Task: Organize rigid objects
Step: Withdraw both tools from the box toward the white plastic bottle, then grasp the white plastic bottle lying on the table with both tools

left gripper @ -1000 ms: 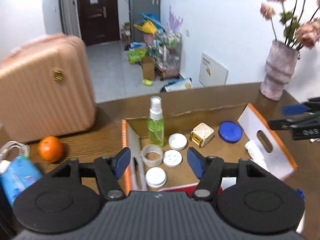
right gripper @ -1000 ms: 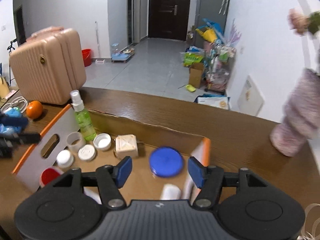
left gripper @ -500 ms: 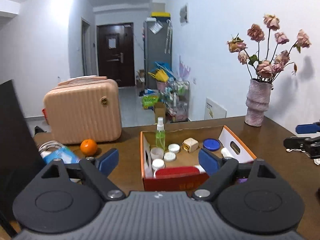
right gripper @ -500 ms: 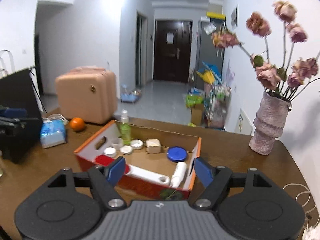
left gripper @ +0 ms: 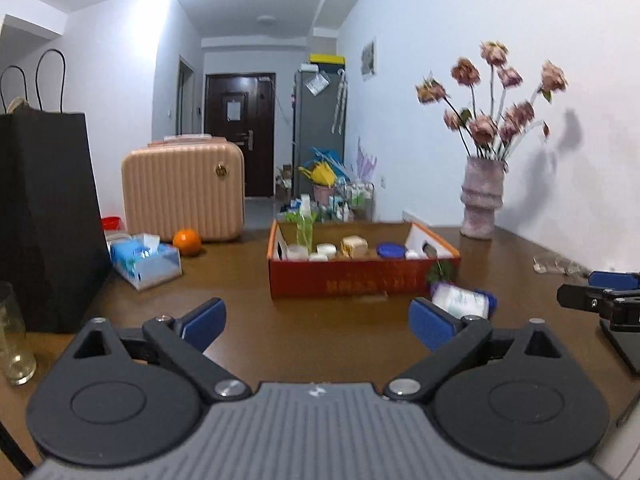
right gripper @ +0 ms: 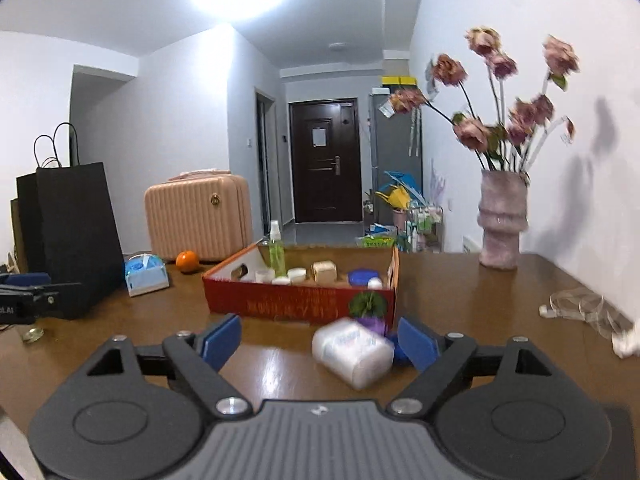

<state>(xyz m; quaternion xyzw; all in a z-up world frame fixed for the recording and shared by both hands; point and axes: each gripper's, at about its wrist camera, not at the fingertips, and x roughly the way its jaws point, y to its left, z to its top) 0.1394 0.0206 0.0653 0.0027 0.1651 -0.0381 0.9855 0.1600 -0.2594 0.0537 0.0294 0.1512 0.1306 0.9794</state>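
Red box (left gripper: pixel 344 280) with a spray bottle (left gripper: pixel 305 222), jars and lids inside stands at the middle of the frame on the brown worktop (left gripper: pixel 248 320). Left hand-held gripper (left gripper: pixel 316 322) and right hand-held gripper (right gripper: pixel 320 342) are both opening, empty, with bare worktop before them. White roll (right gripper: pixel 352 352) lies just beside the box's lower right corner.

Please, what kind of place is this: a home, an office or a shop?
Most likely a home, a lived-in flat. A wooden table bears a vase of flowers, a pink suitcase stands behind it, and a hallway leads to a dark front door.
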